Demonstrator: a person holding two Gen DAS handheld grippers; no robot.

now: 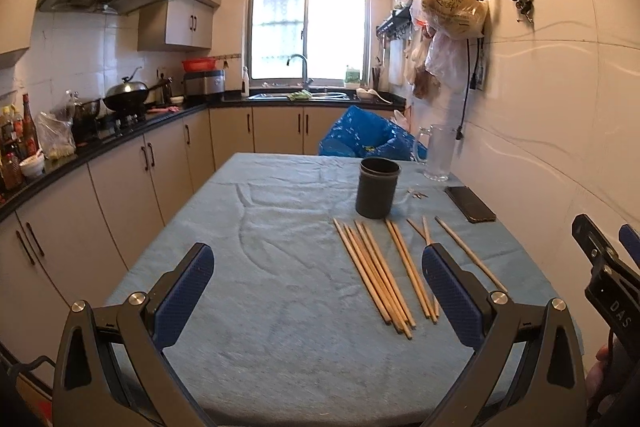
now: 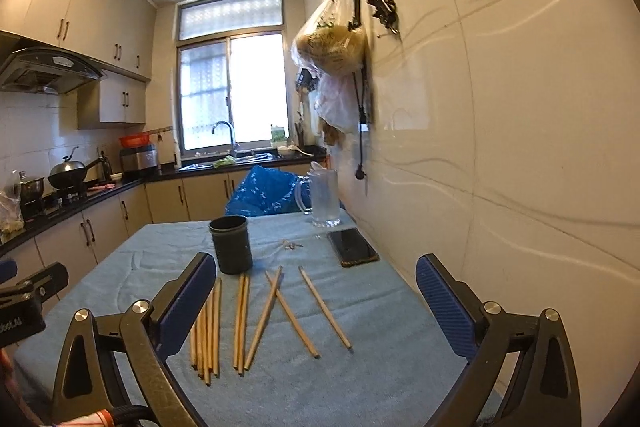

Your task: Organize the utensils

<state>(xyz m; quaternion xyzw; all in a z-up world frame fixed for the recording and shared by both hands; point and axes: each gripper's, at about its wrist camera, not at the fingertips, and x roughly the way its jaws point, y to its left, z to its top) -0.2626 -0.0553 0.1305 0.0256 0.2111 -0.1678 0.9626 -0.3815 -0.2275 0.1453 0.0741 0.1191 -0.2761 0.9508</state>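
Several wooden chopsticks (image 1: 376, 275) lie loose on the blue tablecloth (image 1: 260, 267), in a bunch, a pair and a few singles; they also show in the right wrist view (image 2: 240, 323). A dark cylindrical holder (image 1: 377, 187) stands upright behind them, also seen in the right wrist view (image 2: 231, 243). My left gripper (image 1: 318, 267) is open and empty, above the table's near part, left of the chopsticks. My right gripper (image 2: 316, 279) is open and empty, above the near ends of the chopsticks; it shows at the right edge of the left wrist view (image 1: 608, 267).
A black phone (image 1: 470, 203) and a glass pitcher (image 1: 438, 153) sit near the right wall. A blue bag (image 1: 360, 135) lies past the table's far end. Small keys (image 2: 291, 245) lie beside the holder. Kitchen counters (image 1: 100, 143) run along the left.
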